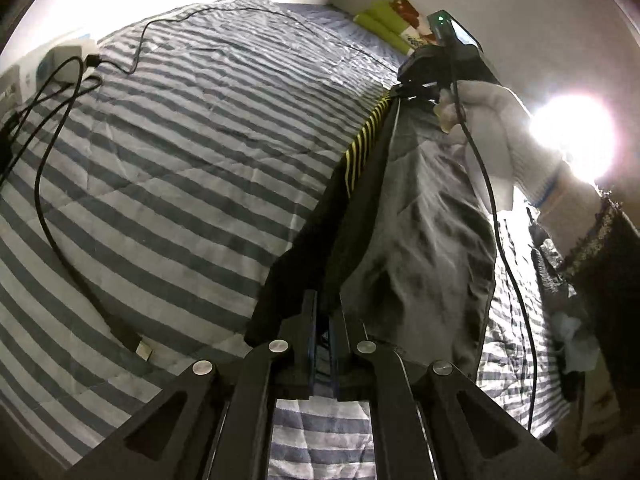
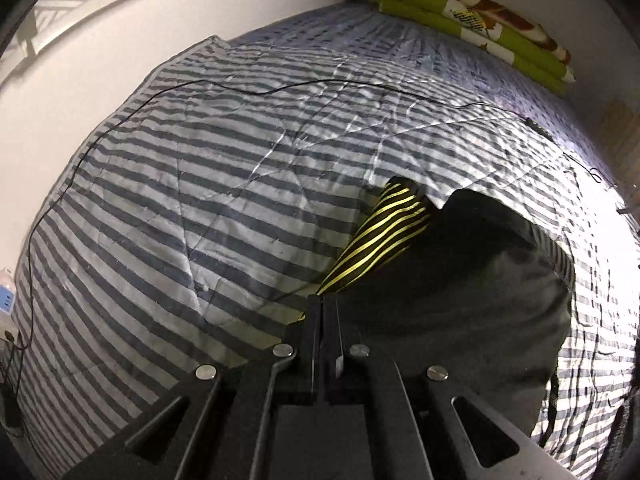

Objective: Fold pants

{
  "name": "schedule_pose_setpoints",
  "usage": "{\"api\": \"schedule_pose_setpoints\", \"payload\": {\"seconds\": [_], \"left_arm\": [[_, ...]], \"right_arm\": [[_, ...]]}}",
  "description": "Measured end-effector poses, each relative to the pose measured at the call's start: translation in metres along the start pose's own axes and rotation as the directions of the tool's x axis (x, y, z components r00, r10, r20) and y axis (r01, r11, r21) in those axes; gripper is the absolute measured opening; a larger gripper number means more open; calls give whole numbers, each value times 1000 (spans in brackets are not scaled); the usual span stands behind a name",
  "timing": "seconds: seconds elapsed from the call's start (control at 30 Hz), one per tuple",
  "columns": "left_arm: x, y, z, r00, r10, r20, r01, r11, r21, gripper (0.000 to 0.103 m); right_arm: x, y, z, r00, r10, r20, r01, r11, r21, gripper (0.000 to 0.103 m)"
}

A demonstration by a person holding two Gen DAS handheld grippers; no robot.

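Dark grey pants (image 1: 420, 232) with a black and yellow striped waistband (image 1: 362, 152) hang stretched above a striped bed. My left gripper (image 1: 324, 304) is shut on one end of the fabric. At the far end, in the left wrist view, my right gripper (image 1: 416, 90) pinches the other end, held by a hand in a white glove (image 1: 492, 120). In the right wrist view my right gripper (image 2: 322, 304) is shut on the pants (image 2: 460, 288) beside the striped waistband (image 2: 384, 240), and the cloth sags onto the bed to the right.
A blue and white striped quilt (image 1: 180, 152) covers the bed. Black cables (image 1: 52, 184) with a plug lie across its left side, and a thin cable (image 2: 240, 88) crosses the far part. A folded green blanket (image 2: 480, 28) sits by the wall. A bright lamp (image 1: 572, 136) glares at right.
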State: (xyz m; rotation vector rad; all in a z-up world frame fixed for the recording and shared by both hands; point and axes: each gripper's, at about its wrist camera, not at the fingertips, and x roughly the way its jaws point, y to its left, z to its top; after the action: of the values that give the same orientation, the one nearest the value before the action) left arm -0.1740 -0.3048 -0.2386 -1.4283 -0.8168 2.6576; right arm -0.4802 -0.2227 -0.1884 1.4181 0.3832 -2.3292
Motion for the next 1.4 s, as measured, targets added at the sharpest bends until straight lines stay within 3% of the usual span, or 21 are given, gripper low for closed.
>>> {"api": "schedule_pose_setpoints", "payload": {"seconds": [0.1, 0.17, 0.2, 0.23, 0.3, 0.37, 0.4, 0.47, 0.57, 0.7, 0.8, 0.87, 1.0, 1.03, 1.1, 1.2, 1.3, 1.4], "left_arm": [[2, 0, 1, 999, 45, 0, -45, 999, -2, 5], [-4, -3, 2, 994, 100, 32, -101, 995, 7, 8], [-7, -5, 4, 990, 133, 50, -134, 991, 13, 16], [-11, -7, 6, 984, 163, 71, -164, 986, 20, 28], [-23, -12, 10, 976, 176, 128, -180, 984, 17, 41], [-32, -27, 11, 975, 141, 170, -151, 987, 52, 42], [-32, -37, 11, 974, 140, 175, -156, 984, 80, 42], [-29, -58, 8, 978, 116, 176, -142, 979, 146, 42], [-12, -81, 5, 997, 5, 73, -20, 977, 213, 42], [20, -122, -11, 996, -62, -58, 77, 950, 302, 42], [34, -149, -30, 993, -55, -106, 92, 918, 385, 42], [43, -165, -43, 989, -51, -141, 109, 891, 440, 43], [63, -173, -60, 985, 35, -167, 53, 868, 494, 39], [67, -174, -62, 983, 42, -177, 52, 866, 497, 20], [76, -176, -64, 980, 51, -191, 53, 864, 501, 5], [78, -178, -67, 968, -20, -250, 142, 866, 480, 5], [83, -188, -70, 963, -39, -267, 172, 851, 496, 5], [87, -189, -65, 955, -54, -293, 194, 860, 473, 9]], "right_arm": [[3, 8, -2, 1000, 16, 3, -16, 999, -52, 3], [-3, 12, -2, 999, 31, 10, -30, 996, -89, 16], [-9, 11, -2, 998, 59, 24, -57, 995, -88, 23], [-16, 8, -3, 995, 88, 37, -84, 993, -85, 26], [-41, -5, -1, 984, 158, 81, -152, 986, -70, 30], [-70, -30, -2, 968, 212, 135, -209, 977, -39, 37], [-81, -43, -4, 963, 225, 151, -225, 974, -17, 42], [-104, -76, -15, 952, 255, 172, -264, 964, 29, 43], [-122, -116, -44, 957, 231, 178, -244, 968, 55, 43], [-124, -162, -102, 972, 198, 123, -212, 971, 114, 43], [-111, -183, -142, 972, 230, 50, -235, 958, 167, 43], [-100, -186, -162, 970, 244, 7, -242, 956, 168, 43], [-80, -188, -177, 953, 301, -22, -290, 932, 218, 43], [-75, -187, -176, 949, 314, -31, -299, 926, 232, 43], [-65, -184, -177, 948, 316, -41, -297, 922, 249, 43], [-48, -181, -175, 949, 311, -51, -287, 919, 271, 43], [-42, -178, -178, 952, 303, -38, -282, 919, 275, 43], [-41, -174, -178, 957, 287, -43, -269, 934, 233, 42]]}}
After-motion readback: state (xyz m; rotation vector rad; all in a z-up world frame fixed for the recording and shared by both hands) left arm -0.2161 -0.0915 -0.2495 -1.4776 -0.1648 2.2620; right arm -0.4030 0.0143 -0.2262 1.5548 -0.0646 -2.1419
